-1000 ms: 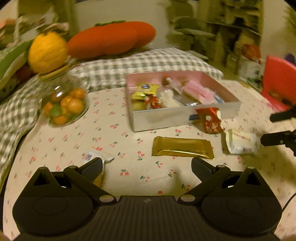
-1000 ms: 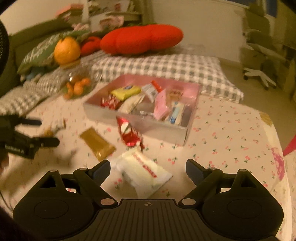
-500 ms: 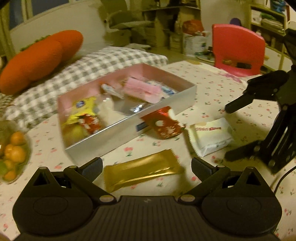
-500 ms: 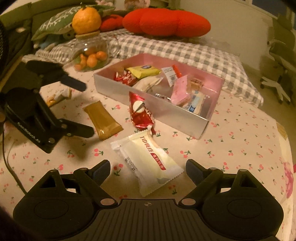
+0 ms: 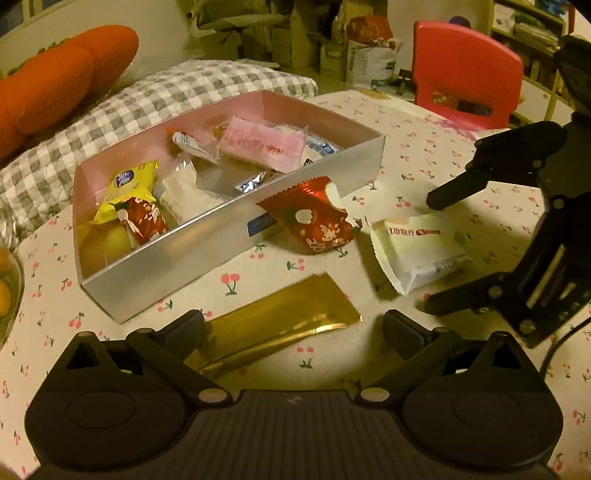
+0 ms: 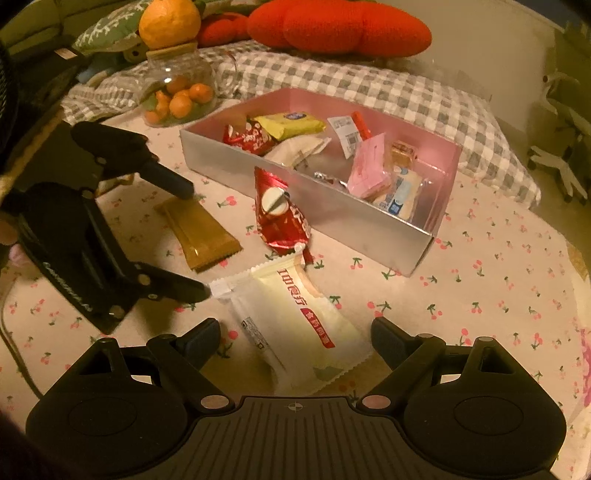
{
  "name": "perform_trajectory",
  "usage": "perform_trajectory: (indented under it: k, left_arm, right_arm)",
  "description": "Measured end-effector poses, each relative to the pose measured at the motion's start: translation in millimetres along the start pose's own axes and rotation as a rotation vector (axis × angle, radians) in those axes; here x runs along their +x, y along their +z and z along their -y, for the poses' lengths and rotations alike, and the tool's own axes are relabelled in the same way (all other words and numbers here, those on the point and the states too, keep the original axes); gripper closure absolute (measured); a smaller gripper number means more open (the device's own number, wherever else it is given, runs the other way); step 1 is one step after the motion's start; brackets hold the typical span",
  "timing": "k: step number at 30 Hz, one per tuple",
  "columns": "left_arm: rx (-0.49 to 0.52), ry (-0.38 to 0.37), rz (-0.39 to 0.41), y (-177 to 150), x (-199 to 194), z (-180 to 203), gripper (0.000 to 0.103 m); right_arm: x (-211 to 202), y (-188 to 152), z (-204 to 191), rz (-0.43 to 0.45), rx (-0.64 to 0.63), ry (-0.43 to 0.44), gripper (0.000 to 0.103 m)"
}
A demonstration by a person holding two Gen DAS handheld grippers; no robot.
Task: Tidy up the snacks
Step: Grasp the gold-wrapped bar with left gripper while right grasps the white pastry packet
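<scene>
A silver box with a pink inside (image 5: 177,258) (image 6: 369,221) holds several snack packets. A red packet (image 5: 314,221) (image 6: 280,218) leans on its front wall. A gold bar packet (image 5: 280,328) (image 6: 199,230) lies flat on the cloth, between the open fingers of my left gripper (image 5: 293,326). A white packet (image 5: 417,251) (image 6: 295,325) lies between the open fingers of my right gripper (image 6: 295,339). The left gripper also shows in the right wrist view (image 6: 188,240), the right gripper in the left wrist view (image 5: 436,254). Both grippers hold nothing.
A glass jar of small oranges (image 6: 177,92) stands behind the box, with a checked cushion (image 6: 369,85) and orange plush pillows (image 6: 340,27) beyond. A red chair (image 5: 465,74) stands past the table's far edge. The table has a cherry-print cloth (image 6: 498,277).
Both grippers have moved down and closer to the snacks. The left now straddles the gold bar and the right straddles the white packet. The snacks have not moved.
</scene>
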State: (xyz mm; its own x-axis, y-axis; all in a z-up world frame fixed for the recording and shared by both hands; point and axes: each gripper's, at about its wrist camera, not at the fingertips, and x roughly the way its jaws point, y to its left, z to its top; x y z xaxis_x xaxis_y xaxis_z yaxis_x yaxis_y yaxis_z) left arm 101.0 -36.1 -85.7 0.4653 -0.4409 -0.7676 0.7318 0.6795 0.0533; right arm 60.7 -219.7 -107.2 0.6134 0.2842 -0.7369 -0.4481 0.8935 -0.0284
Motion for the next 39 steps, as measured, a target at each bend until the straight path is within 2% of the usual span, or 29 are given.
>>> perform_trajectory:
  k: [6,13,15,21,23,28,33,36,39]
  left_arm:
    - [0.011,-0.026,-0.041,-2.9,-8.7,4.6,0.01]
    - [0.08,-0.117,-0.126,-7.6,-21.2,15.9,0.013]
    - [0.104,-0.092,-0.123,-9.4,-24.3,20.0,0.021]
    - [0.105,-0.012,-0.076,-7.4,-17.3,18.7,0.022]
    - [0.079,-0.018,-0.074,-3.7,-12.2,15.4,0.023]
    - [0.009,-0.042,-0.08,-0.3,-11.4,12.6,0.04]
    - [-0.067,0.003,-0.074,-2.2,-15.6,6.1,0.062]
    - [-0.132,0.043,-0.071,-3.7,-16.8,-0.9,0.067]
    - [-0.195,0.095,-0.072,-4.2,-17.1,-7.4,0.068]
  right_arm:
    - [3.4,2.4,3.4,-0.004,0.034,0.005,0.012]
    - [6.0,4.7,4.5,-0.012,0.051,-0.001,0.012]
    - [6.4,4.9,4.8,-0.012,0.054,-0.002,0.012]
    - [6.0,4.5,4.0,-0.01,0.053,-0.007,0.012]
    - [5.9,4.1,4.3,-0.01,0.055,-0.006,0.012]
    - [6.0,3.9,4.7,-0.01,0.055,-0.005,0.012]
    - [7.2,4.8,5.0,-0.008,0.073,-0.005,0.012]
    - [8.7,6.9,4.6,-0.011,0.085,-0.015,0.012]
    - [10.8,9.0,5.9,-0.017,0.115,-0.028,0.013]
